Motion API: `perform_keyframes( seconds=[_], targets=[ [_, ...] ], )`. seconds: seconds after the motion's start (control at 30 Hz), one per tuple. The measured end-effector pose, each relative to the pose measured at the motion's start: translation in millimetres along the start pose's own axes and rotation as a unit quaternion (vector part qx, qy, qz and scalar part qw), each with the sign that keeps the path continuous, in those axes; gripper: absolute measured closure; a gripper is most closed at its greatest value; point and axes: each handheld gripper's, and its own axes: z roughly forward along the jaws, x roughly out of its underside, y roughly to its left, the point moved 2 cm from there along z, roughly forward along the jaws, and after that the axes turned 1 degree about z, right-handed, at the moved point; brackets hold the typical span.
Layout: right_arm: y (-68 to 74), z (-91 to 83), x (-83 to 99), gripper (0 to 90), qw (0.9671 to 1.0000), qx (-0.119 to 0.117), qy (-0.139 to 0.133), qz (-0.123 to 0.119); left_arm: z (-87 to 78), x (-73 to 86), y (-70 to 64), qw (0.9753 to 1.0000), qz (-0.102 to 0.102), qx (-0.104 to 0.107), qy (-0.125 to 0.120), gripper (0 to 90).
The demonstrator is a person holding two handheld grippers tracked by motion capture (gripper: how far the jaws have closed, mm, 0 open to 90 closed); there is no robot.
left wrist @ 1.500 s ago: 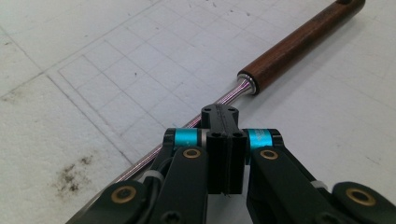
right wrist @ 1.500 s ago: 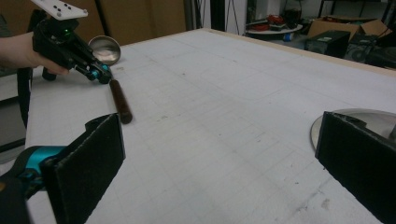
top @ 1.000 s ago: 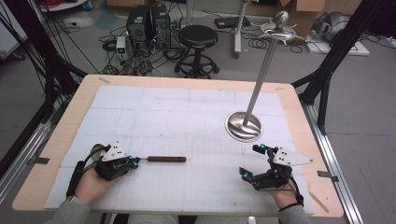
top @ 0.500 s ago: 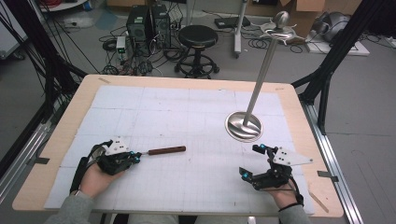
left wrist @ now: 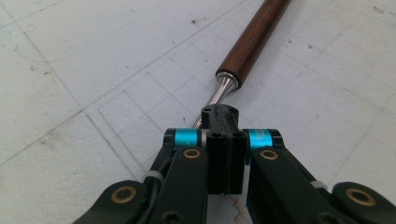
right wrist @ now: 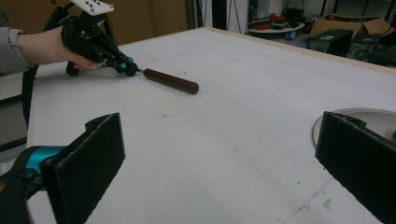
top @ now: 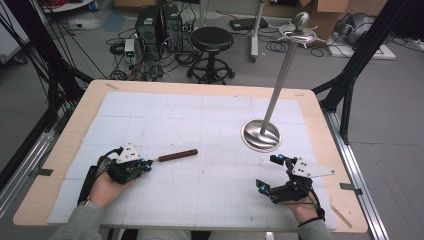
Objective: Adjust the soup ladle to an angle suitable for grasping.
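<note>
High view: the left claw [top: 148,163] is closed on the metal end of a wooden-handled tool [top: 176,155], which points away from it over the desk [top: 210,112]. Left gripper view: the jaws pinch the thin shaft just below the brown handle. Right gripper view: the right claw [right wrist: 219,163] stands wide open, holding nothing, with the tool well ahead of it.

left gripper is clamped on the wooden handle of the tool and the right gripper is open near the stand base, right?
Not quite: the left gripper is clamped on the metal shank, not the wooden handle, as the left gripper view shows. The right gripper is indeed open near the stand base.
</note>
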Motion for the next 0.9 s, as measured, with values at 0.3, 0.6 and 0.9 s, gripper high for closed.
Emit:
perform_keyframes(
  seconds=[0.3,0.6,0.9],
  targets=[
    [0.1,1.0,0.3,0.5,1.0000,-0.001,0.004,-0.001,0.2,-0.2,0.2,1.0000,-0.002,-0.002,-0.001,89.6],
    [1.9,0.2,-1.6,0.5,1.0000,-0.003,-0.002,-0.001,-14.2,-3.3,-1.4,0.9994,-0.016,0.008,-0.029,89.7],
    [1.7,-0.4,-1.1,0.5,1.0000,-0.002,-0.001,0.004,-37.2,-10.4,-3.6,0.9966,-0.003,0.045,-0.069,79.4]
  ],
)
